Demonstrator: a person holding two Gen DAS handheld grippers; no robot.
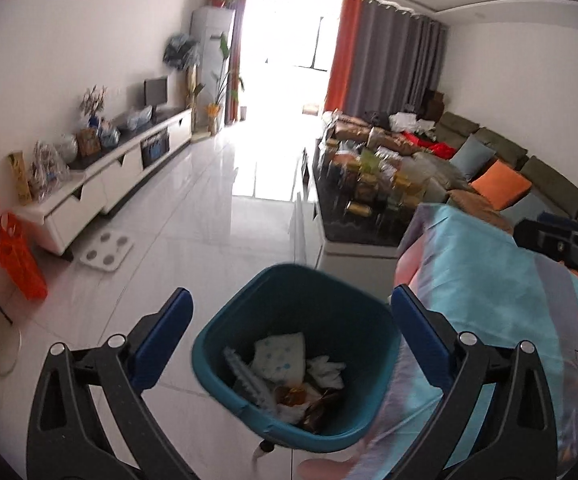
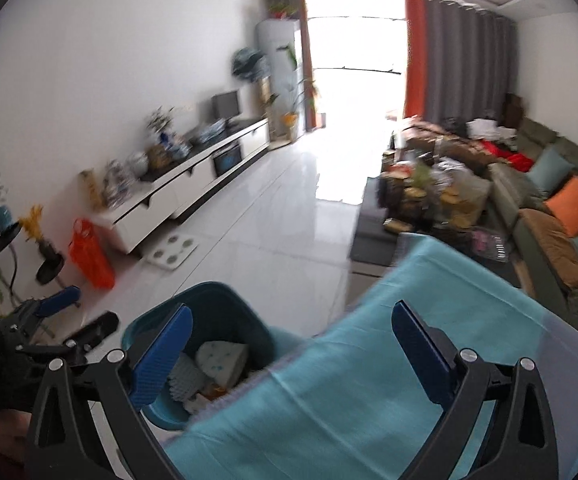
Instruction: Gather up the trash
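The teal plastic trash bin (image 1: pixel 297 344) stands on the white tiled floor (image 1: pixel 193 216) by the edge of the table w/ the light-blue cloth (image 1: pixel 485 280); paper scraps, wrappers inside. Left gripper (image 1: pixel 289 332) hangs right above it, jaws wide, nothing held. Right gripper (image 2: pixel 291 354), also wide & empty, is over the cloth's edge, bin below-left. Next, I'd say: look for leftover trash, grip it squarely, drop it over the bin's middle.

Smooth teal plastic bin (image 1: pixel 225 332) holds crumpled paper (image 1: pixel 325 372); glossy white floor tiles (image 1: pixel 193 220); matt turquoise cloth (image 2: pixel 353 380).
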